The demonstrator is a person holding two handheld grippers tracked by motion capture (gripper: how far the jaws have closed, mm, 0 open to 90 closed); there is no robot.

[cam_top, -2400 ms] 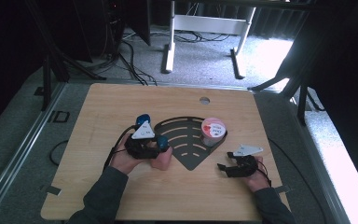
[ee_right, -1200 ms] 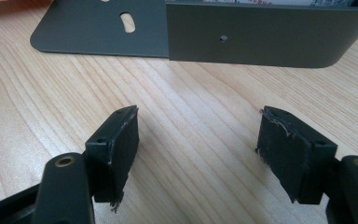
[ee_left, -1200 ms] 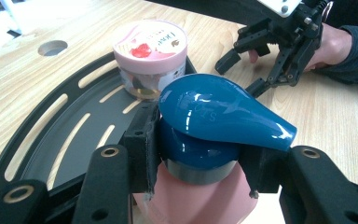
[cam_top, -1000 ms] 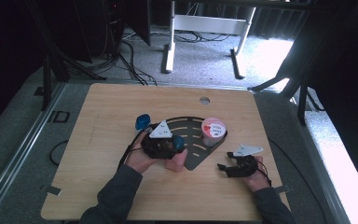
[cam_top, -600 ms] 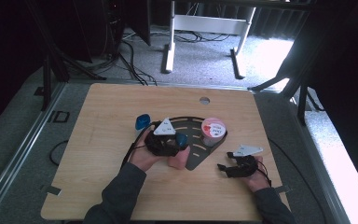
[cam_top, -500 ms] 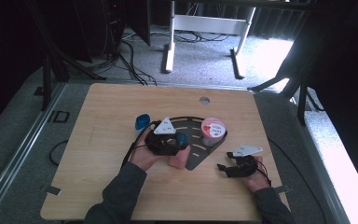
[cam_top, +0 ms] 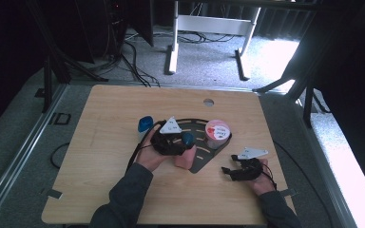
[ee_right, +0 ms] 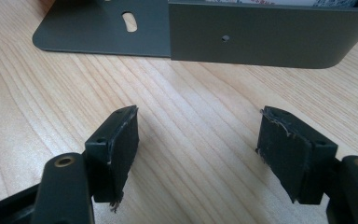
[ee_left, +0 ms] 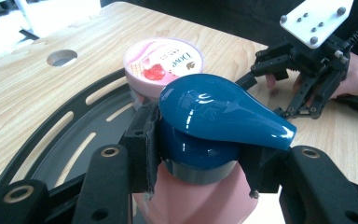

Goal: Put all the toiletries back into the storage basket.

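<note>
A pink bottle [cam_top: 184,158] with a blue pump top [ee_left: 214,112] stands upright at the front edge of a black fan-shaped tray [cam_top: 200,126]. My left gripper [cam_top: 185,142] is shut on the bottle's blue collar just under the pump head, one pad on each side [ee_left: 142,140]. A pink-lidded tub [cam_top: 217,132] stands on the tray's right part, just beyond the bottle [ee_left: 163,60]. My right gripper [cam_top: 229,170] rests on the table right of the tray, jaws open with bare wood between them [ee_right: 198,149]. The tray's dark rim [ee_right: 261,37] lies ahead of it.
A small container with a blue cap [cam_top: 145,124] stands on the wooden table [cam_top: 90,185] left of the tray. A round hole [cam_top: 208,101] is in the tabletop at the back. The other hand's gripper [ee_left: 303,70] sits beyond the bottle.
My left gripper has carried the pink bottle rightward from the tray's left side to its front middle. The right gripper has stayed put.
</note>
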